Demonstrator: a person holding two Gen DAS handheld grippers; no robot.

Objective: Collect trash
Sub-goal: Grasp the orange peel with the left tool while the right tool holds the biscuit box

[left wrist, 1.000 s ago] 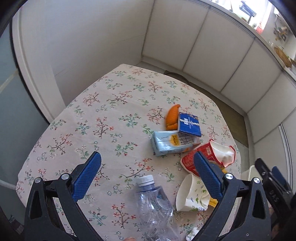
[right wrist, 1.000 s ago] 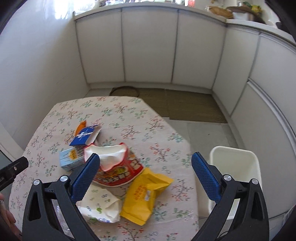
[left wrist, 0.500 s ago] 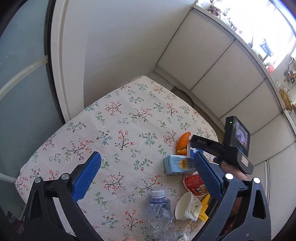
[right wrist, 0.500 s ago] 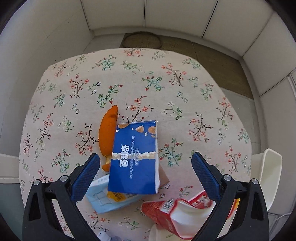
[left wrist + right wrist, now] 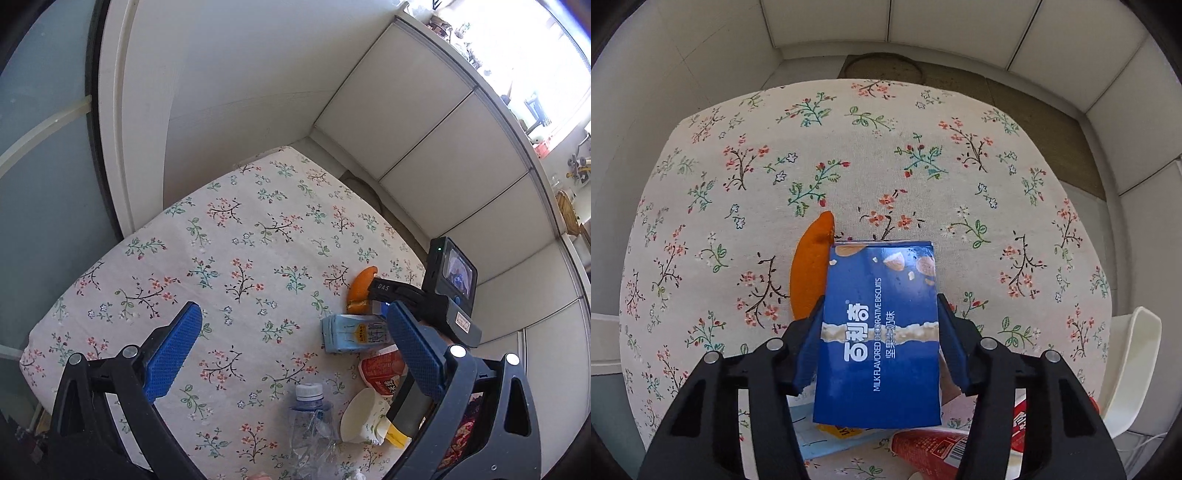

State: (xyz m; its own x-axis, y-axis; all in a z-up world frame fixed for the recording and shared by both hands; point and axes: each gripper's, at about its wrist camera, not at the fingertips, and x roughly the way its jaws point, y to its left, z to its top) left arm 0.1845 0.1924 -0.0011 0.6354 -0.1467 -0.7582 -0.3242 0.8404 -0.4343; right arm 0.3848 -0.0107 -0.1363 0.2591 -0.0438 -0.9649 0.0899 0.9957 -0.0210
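Observation:
My right gripper [image 5: 879, 325] is shut on the blue biscuit box [image 5: 882, 325], its pads pressing both long sides. An orange peel [image 5: 810, 269] lies just left of the box. A light blue milk carton [image 5: 354, 332] lies under and behind it. A red cup [image 5: 380, 373], a white paper cup [image 5: 362, 417], a yellow wrapper [image 5: 397, 435] and a crushed plastic bottle [image 5: 314, 428] lie near the table's front. My left gripper [image 5: 291, 350] is open and empty, above the table. The right gripper's body [image 5: 424, 299] shows in the left wrist view.
The table has a floral cloth [image 5: 886, 155]. A white bin [image 5: 1134, 365] stands past the table's right edge. White walls and cabinets surround the table closely.
My right gripper has come down over the trash and closed on the blue biscuit box. My left gripper has pulled back and up, staying open.

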